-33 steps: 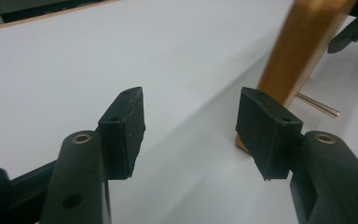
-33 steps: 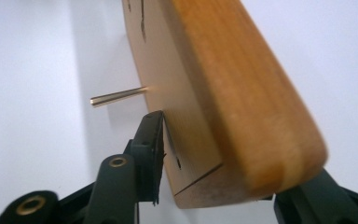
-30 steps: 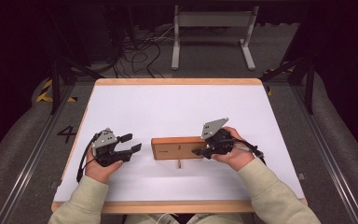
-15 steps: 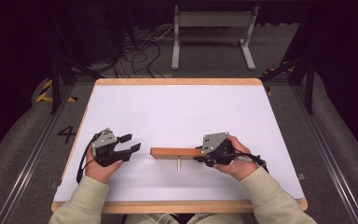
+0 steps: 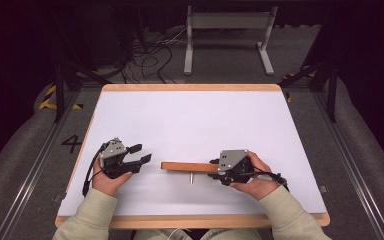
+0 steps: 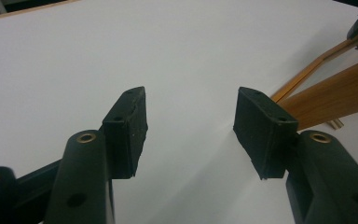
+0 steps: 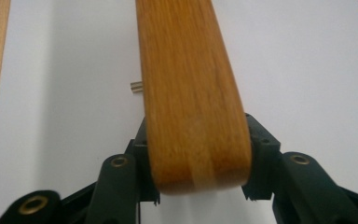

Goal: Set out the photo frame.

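Observation:
A long wooden board (image 5: 187,166) lies across the white table top (image 5: 190,115) near the front, with a small metal pin (image 5: 191,177) sticking out of its near side. My right gripper (image 5: 214,167) is shut on the board's right end. In the right gripper view the board (image 7: 186,70) fills the gap and both pads touch its sides, though the jaws have just been opening. The pin (image 7: 136,87) shows to its left. My left gripper (image 5: 140,153) is open with nothing between its fingers, a short way left of the board's free end (image 6: 335,95).
The table has a wooden rim (image 5: 190,87). Behind it stand a metal frame (image 5: 227,37) and loose cables (image 5: 150,55) on the floor. White surface stretches behind and to both sides of the board.
The right hand has carried the board toward the front edge and turned it, so that it now shows as a thin strip. The left gripper has stayed in place.

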Available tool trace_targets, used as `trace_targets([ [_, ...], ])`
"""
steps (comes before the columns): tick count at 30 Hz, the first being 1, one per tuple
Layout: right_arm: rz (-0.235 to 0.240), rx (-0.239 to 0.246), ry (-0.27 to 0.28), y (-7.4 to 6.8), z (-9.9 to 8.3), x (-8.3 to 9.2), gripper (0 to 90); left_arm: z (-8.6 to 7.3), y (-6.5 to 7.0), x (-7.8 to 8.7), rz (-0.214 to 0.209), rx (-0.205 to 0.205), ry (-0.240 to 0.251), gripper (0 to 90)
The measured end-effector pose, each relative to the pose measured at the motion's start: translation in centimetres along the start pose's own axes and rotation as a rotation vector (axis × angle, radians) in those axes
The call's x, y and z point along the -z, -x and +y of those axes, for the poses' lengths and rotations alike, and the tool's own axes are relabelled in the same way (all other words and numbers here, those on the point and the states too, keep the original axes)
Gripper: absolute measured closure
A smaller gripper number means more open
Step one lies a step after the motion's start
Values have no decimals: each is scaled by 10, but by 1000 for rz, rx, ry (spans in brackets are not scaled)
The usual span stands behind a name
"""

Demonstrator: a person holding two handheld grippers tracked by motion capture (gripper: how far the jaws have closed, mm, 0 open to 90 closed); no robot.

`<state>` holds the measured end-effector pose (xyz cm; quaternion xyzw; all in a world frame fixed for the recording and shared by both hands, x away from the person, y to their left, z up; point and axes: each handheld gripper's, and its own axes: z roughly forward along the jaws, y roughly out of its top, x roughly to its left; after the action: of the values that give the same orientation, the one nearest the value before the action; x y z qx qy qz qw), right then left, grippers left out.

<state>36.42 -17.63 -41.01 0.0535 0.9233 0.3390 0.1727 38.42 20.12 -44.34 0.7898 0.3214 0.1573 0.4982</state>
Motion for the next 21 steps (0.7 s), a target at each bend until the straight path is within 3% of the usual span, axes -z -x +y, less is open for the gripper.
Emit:
trace_targets([
  [1, -7, -26, 6, 1, -1, 2, 475, 0, 0, 0, -1, 6, 0, 444],
  [3, -13, -34, 5, 1, -2, 3, 448, 0, -1, 0, 6, -2, 1, 440],
  [5, -31, -78, -1, 2, -5, 10, 385, 1, -1, 0, 7, -1, -4, 437],
  [10, -40, -125, -17, 1, -11, 19, 376, 2, 0, 0, 7, -7, -9, 422],
  [13, -37, -169, -37, 0, -20, 27, 447, 3, 0, 0, 6, -16, -21, 420],
  [16, -38, -182, -47, -1, -24, 29, 506, 3, 0, 0, 4, 1, -23, 420],
  [17, -29, -195, -46, -1, -30, 32, 610, 3, 0, -1, 4, -4, -25, 419],
  [19, -24, -202, -50, -1, -32, 34, 658, 3, 0, -2, 1, -9, -26, 419],
  [21, 3, -207, -59, -1, -37, 35, 767, 3, 0, -2, -1, -7, -32, 418],
])
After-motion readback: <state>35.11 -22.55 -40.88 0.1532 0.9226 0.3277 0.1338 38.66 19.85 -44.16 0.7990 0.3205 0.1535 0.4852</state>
